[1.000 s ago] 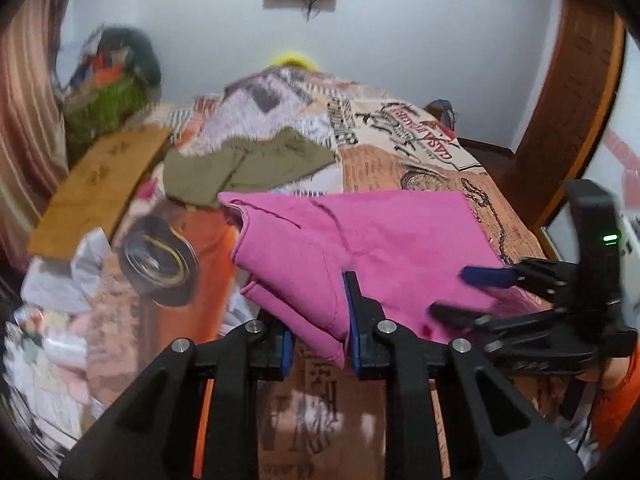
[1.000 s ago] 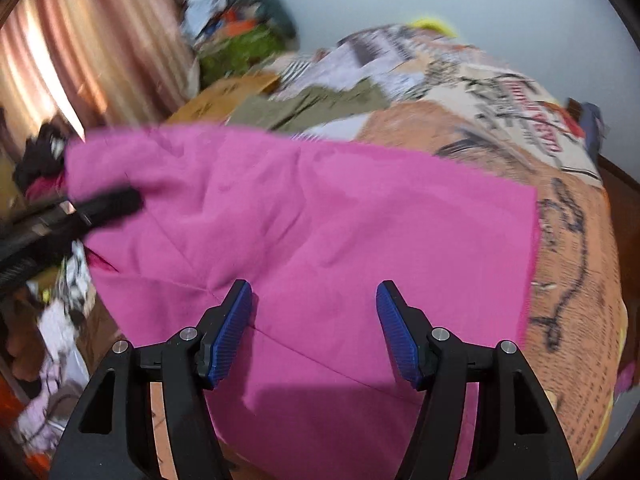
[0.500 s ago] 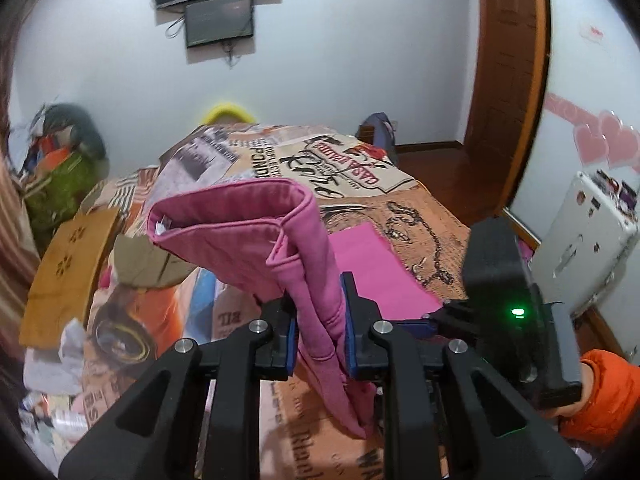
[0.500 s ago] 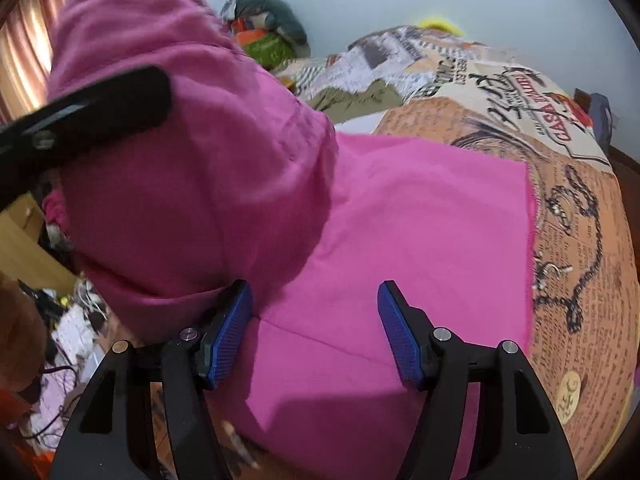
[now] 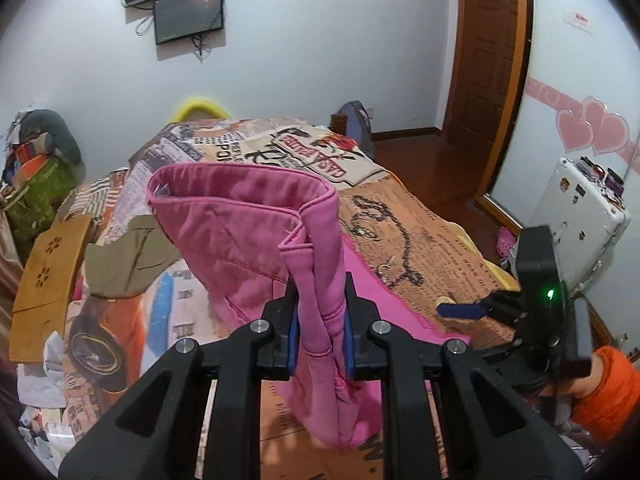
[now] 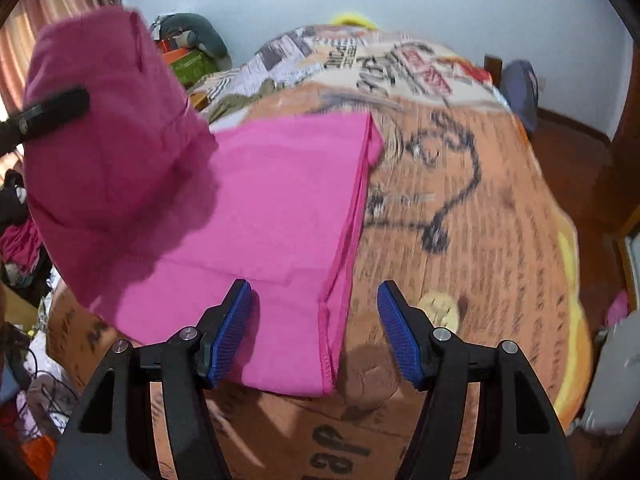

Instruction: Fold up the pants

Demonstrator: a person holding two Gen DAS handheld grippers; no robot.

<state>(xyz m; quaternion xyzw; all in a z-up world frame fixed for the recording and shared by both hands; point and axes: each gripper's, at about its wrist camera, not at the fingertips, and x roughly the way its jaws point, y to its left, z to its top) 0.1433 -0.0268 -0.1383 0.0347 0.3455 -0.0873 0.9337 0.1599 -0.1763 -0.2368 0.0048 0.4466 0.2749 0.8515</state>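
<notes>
Pink pants (image 5: 240,216) lie partly on the printed bedspread (image 5: 420,232). My left gripper (image 5: 320,320) is shut on a bunched fold at the waistband and holds that end up off the bed, so the cloth hangs in a loop. In the right wrist view the raised part (image 6: 104,140) hangs at the left with a left finger (image 6: 52,112) across it, and the flat leg part (image 6: 280,184) lies on the bed. My right gripper (image 6: 316,320) is open just above the leg's right edge near the hem, pressing on nothing. It also shows at the right of the left wrist view (image 5: 460,311).
An olive garment (image 5: 128,256) and a wooden board (image 5: 48,280) lie on the bed's left side. A white suitcase (image 5: 576,216) stands by the wall at the right, with a brown door (image 5: 488,60) behind. Cluttered bags (image 5: 36,176) sit at the far left. A person's orange sleeve (image 5: 608,392) holds the right gripper.
The left gripper has lifted the waist end off the bed and swung it over the flat part. The right gripper has slid right, from mid-cloth to the leg's edge.
</notes>
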